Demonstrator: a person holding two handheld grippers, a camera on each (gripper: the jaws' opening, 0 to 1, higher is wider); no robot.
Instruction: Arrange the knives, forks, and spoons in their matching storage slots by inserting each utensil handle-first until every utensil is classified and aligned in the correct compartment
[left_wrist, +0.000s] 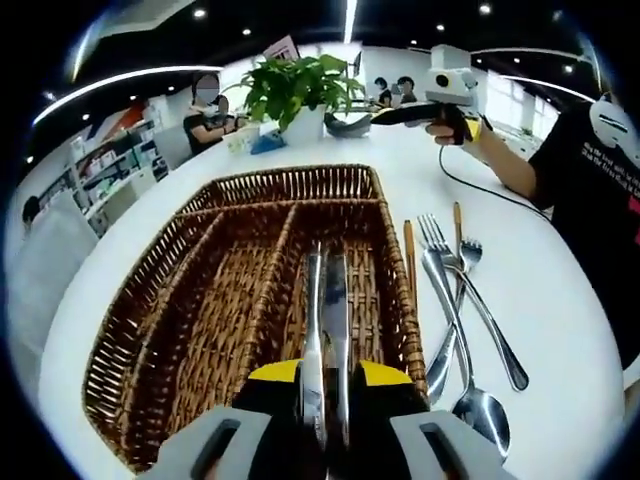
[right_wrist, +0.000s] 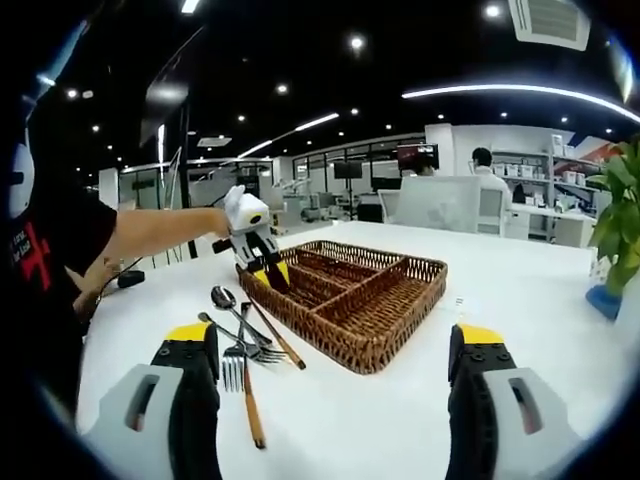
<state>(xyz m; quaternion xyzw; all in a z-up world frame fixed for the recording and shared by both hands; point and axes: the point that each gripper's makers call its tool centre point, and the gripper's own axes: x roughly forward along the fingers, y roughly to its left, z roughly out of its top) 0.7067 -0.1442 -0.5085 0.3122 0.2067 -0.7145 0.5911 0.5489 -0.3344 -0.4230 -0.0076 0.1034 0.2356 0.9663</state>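
A brown wicker basket (left_wrist: 200, 300) with three long compartments lies on the white table (left_wrist: 540, 260). My left gripper (left_wrist: 325, 385) is shut on a silver knife (left_wrist: 325, 300), held lengthwise over the basket's right compartment. Beside the basket's right wall lie loose forks (left_wrist: 440, 240) and spoons (left_wrist: 480, 405), some with wooden handles. In the right gripper view, my right gripper (right_wrist: 335, 400) stands wide open above the table with nothing between its fingers, facing the basket (right_wrist: 385, 320). The left gripper (right_wrist: 265, 272) dips into the basket's left end, next to the loose cutlery (right_wrist: 245, 350).
A potted green plant (left_wrist: 300, 85) stands beyond the basket's far end, with my right gripper (left_wrist: 350, 125) held by a hand next to it. A black cable (left_wrist: 490, 190) runs over the table. People sit at desks (right_wrist: 480, 200) behind.
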